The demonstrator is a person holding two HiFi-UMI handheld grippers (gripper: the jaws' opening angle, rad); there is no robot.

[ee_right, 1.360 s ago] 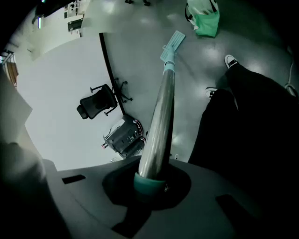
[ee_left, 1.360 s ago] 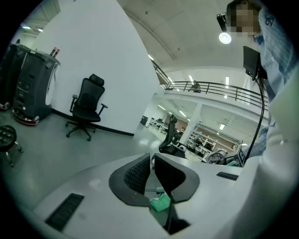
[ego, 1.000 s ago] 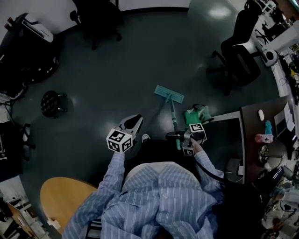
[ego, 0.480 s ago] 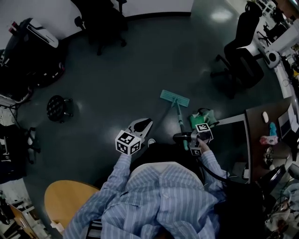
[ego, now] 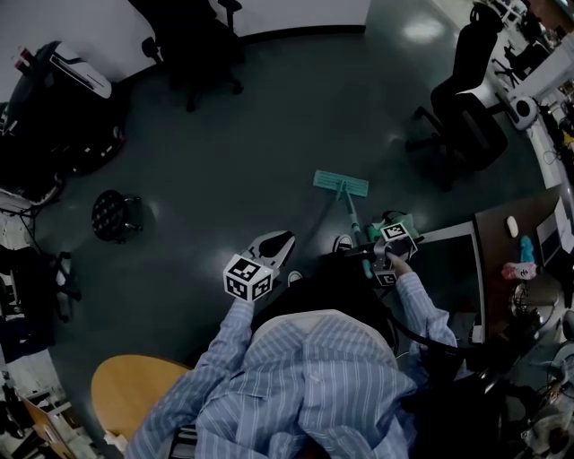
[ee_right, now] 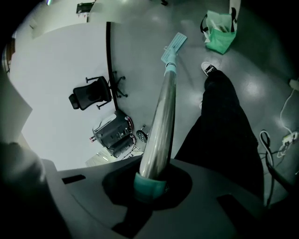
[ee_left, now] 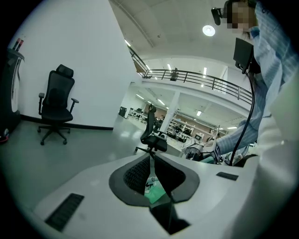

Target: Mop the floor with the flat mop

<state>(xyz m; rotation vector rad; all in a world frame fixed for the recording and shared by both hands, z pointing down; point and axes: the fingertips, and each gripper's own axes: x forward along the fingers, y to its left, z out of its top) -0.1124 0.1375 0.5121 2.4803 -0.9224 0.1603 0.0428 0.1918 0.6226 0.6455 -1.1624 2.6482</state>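
- Jaws of right gripper (ee_right: 150,184) clamped round the flat mop (ego: 352,215), on its metal handle (ee_right: 161,116) at the teal collar (ee_right: 150,186) (grip plain in right gripper view).
- Handle slanting away from that gripper toward the far side, down to the floor (ego: 269,134).
- Mop head (ego: 341,184) teal, lying flat on the dark floor, beyond the person's feet, a little right of centre in head view.
- Left gripper (ego: 280,240) held out left of the mop, well apart from the handle, touching nothing. Tips of its jaws together, nothing gripped, only a thin gap behind the tips with something green showing through.
- Green bag (ego: 395,224) on the floor just right of the handle, beside the corner of a desk (ego: 491,269).
- Shoe (ego: 343,243) just left of the handle. Black trouser leg (ee_right: 224,126) right of the handle in right gripper view.
- Black office chair (ego: 462,108) far right. Another chair (ego: 193,45) far left by the white wall (ego: 296,11).
- Small black round stool-like thing (ego: 112,215) at left. Round wooden table (ego: 134,394) near left.
- Striped shirt sleeve (ego: 224,350) at the near edge.
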